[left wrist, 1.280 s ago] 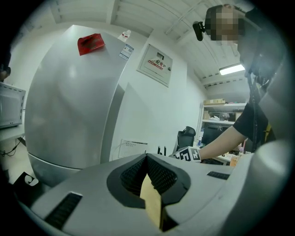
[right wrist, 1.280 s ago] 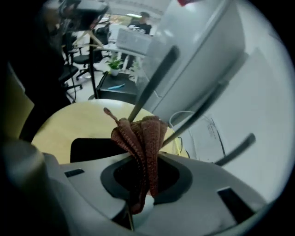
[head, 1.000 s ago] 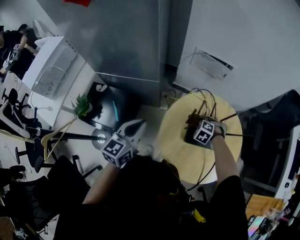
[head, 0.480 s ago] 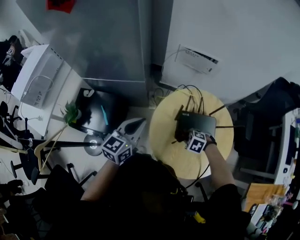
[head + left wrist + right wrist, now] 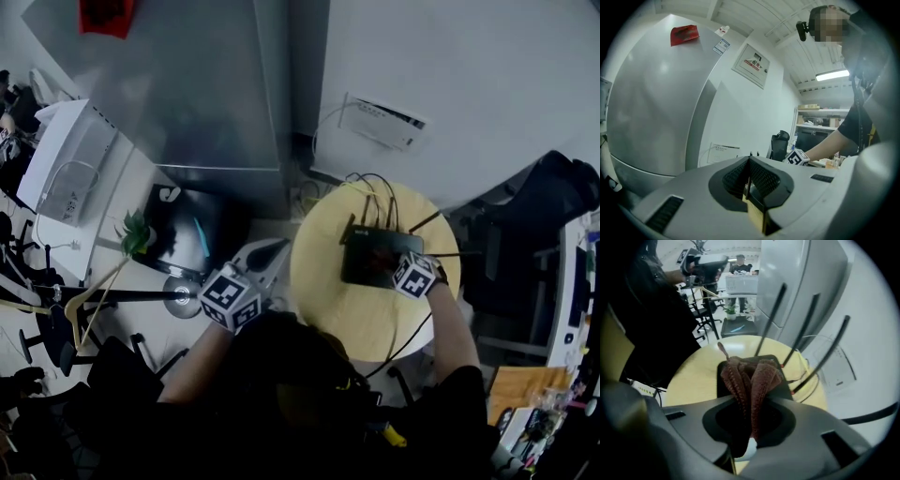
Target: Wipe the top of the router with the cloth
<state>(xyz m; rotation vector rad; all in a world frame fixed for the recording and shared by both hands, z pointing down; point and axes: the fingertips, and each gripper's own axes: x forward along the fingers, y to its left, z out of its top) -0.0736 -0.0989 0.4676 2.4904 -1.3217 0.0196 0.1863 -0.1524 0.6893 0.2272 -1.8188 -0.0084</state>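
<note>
Nearest us, the left gripper [image 5: 230, 298] is parked off the table [image 5: 328, 291] at its 9 o'clock, claw pressed together on nothing. We judge it's held clear because the wipe needs one tool only. The right gripper [image 5: 405, 272] is pinching the cloth [image 5: 752, 376], a bunched dark-red rag gripped mid-fold so its loose ends stick out past the claw tips and act as the wiping pad. That pad sits over the router [image 5: 370, 258] at the router's 4 o'clock corner. It probably touches the top, but we can't confirm. The router lies flat towards 1 o'clock from the table's centre, its antennas [image 5: 804, 320] raked up and away, so strokes are best kept short of them. The cables [image 5: 375, 187] exit at its 12 o'clock towards the wall, which likely fixes where the router sits. There's no tray, bin or box on the table, only the router and its leads. We judge the wipe as in progress, with most of the top left to cover towards 10 o'clock.
</note>
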